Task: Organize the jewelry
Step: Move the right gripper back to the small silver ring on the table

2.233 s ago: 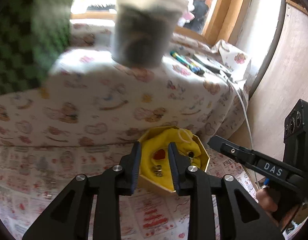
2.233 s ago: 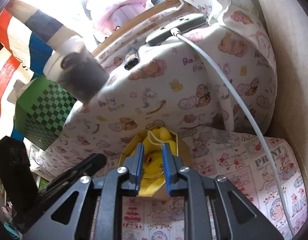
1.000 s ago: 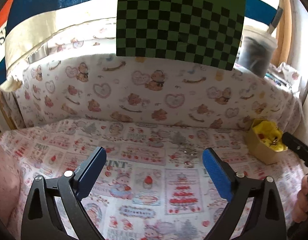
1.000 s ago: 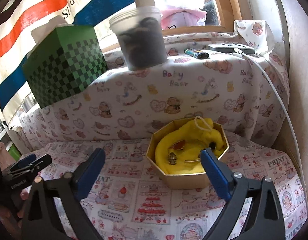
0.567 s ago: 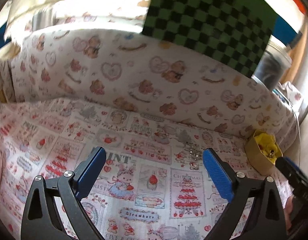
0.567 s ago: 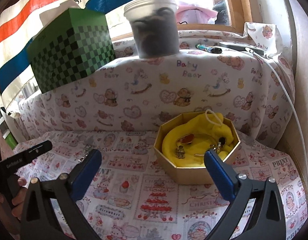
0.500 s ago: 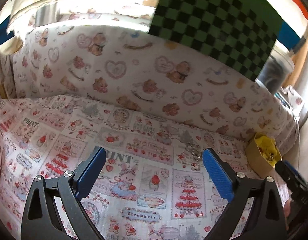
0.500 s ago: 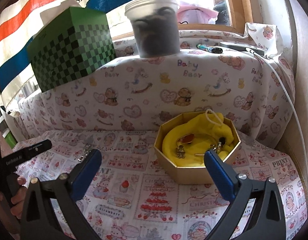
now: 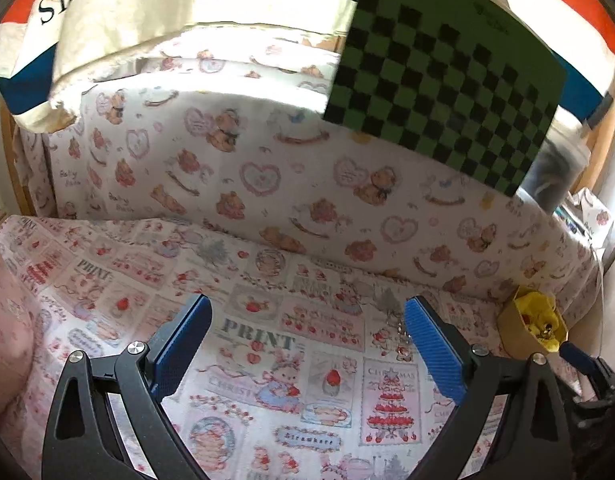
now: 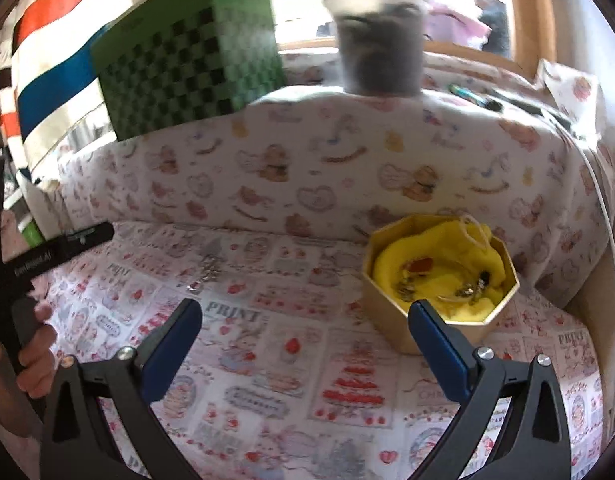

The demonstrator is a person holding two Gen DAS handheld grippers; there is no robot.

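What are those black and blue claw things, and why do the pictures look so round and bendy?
They are grabbing tools that a person holds, one in each hand. Each has a tiny camera looking out between its two blue-tipped fingers, and that lens bends the picture round. One picture comes from the left claw, the other from the right claw. Both are wide open and hold nothing. Below them is a printed cloth with strawberries and bunnies. On it sits a gold box lined with yellow fabric, with small jewelry pieces inside. A little silvery chain lies loose on the cloth, apart from the box. In the right claw's picture you can also see the person's hand gripping the other tool.
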